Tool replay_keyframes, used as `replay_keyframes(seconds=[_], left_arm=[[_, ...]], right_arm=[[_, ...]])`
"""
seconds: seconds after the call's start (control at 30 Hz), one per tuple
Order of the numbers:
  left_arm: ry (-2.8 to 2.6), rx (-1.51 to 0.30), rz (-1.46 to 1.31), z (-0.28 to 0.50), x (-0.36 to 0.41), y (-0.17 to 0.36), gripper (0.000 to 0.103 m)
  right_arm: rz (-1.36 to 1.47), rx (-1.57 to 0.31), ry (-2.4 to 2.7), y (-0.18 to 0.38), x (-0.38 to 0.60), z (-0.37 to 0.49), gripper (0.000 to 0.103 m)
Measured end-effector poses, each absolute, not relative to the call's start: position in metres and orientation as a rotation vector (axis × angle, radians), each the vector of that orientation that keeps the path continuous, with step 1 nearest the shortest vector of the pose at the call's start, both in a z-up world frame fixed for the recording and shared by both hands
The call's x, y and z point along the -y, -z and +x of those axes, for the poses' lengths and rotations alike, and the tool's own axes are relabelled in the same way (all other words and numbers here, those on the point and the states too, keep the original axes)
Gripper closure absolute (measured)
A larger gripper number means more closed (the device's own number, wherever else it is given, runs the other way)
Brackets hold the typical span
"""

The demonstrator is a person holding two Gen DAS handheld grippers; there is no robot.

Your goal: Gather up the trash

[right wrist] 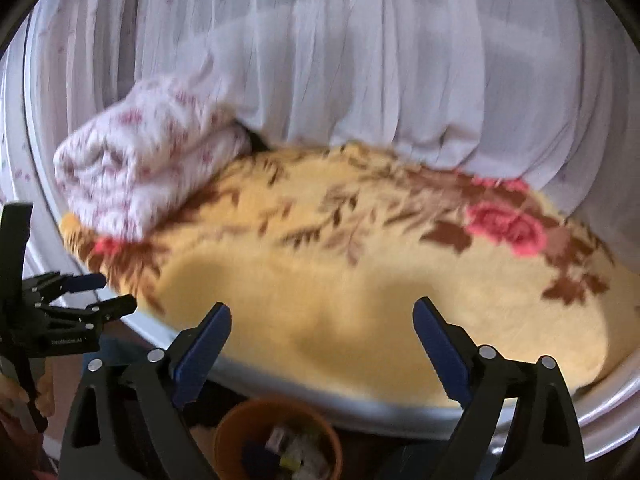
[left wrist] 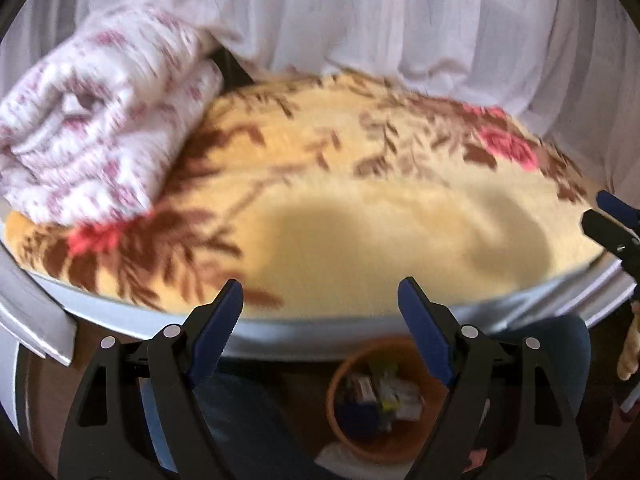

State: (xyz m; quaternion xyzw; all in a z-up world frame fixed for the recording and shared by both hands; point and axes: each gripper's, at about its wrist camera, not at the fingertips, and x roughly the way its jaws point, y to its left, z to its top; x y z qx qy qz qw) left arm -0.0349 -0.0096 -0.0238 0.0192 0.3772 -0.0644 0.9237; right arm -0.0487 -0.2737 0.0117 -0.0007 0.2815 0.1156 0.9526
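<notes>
An orange bin (left wrist: 356, 446) stands on the floor below the bed's edge, holding several scraps of trash (left wrist: 384, 396). It shows in the right wrist view too, as the orange bin (right wrist: 236, 432) with trash (right wrist: 292, 456) inside. My left gripper (left wrist: 320, 296) hangs open above the bin, with nothing between its blue pads. My right gripper (right wrist: 322, 320) is also open and empty, higher than the bin. Each gripper appears at the other view's edge: the right gripper (left wrist: 600, 210) and the left gripper (right wrist: 110, 290).
A bed with a yellow floral blanket (left wrist: 360, 216) fills the middle, with a white frame edge (left wrist: 312, 330). A folded white and pink quilt (left wrist: 100, 120) lies on its left end. White curtains (right wrist: 360, 60) hang behind. A hand (right wrist: 40, 400) holds the left gripper's handle.
</notes>
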Motion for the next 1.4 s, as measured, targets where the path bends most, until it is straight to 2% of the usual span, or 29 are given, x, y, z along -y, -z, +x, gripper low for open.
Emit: replay_keyframes(seconds=[0.33,1.4], left_arm=[[0.041,-0.6,0.054,-0.04,0.008,-0.013,0.025],[0.043,-0.531,0.044,-0.044,0.014,-0.034,0.025]], right_arm=[[0.002,-0.467,-0.184,-0.039,0.276,-0.048,0.012],[0.008,-0.433,-0.166,-0.049,0.28,-0.049,0.012]])
